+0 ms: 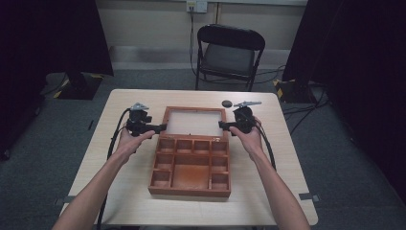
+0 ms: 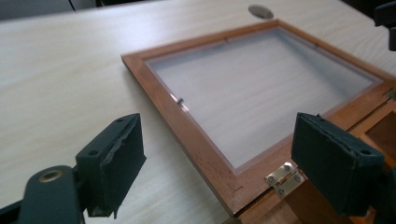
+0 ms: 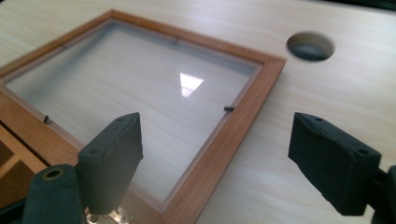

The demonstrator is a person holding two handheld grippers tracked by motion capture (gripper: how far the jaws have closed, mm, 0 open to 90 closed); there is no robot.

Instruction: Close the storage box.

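A brown wooden box [image 1: 190,191] with several small compartments lies in the middle of the table. Its glass-paned lid [image 1: 195,109] is swung fully back and lies flat on the tabletop behind it. My left gripper [image 1: 160,127] is at the lid's left rail, near the hinge, and it is open. In the left gripper view the jaws [image 2: 224,154] stand wide on either side of the lid's rail [image 2: 168,102] without touching it, above a brass hinge [image 2: 285,177]. My right gripper [image 1: 222,125] is at the lid's right rail, also open. Its jaws [image 3: 219,158] straddle that rail [image 3: 233,135] without contact.
A round cable hole [image 1: 227,103] is cut in the tabletop just behind the lid's far right corner [image 3: 310,45]. A black folding chair [image 1: 229,52] stands beyond the table's far edge. Dark curtains hang at both sides. Bare tabletop lies left and right of the box.
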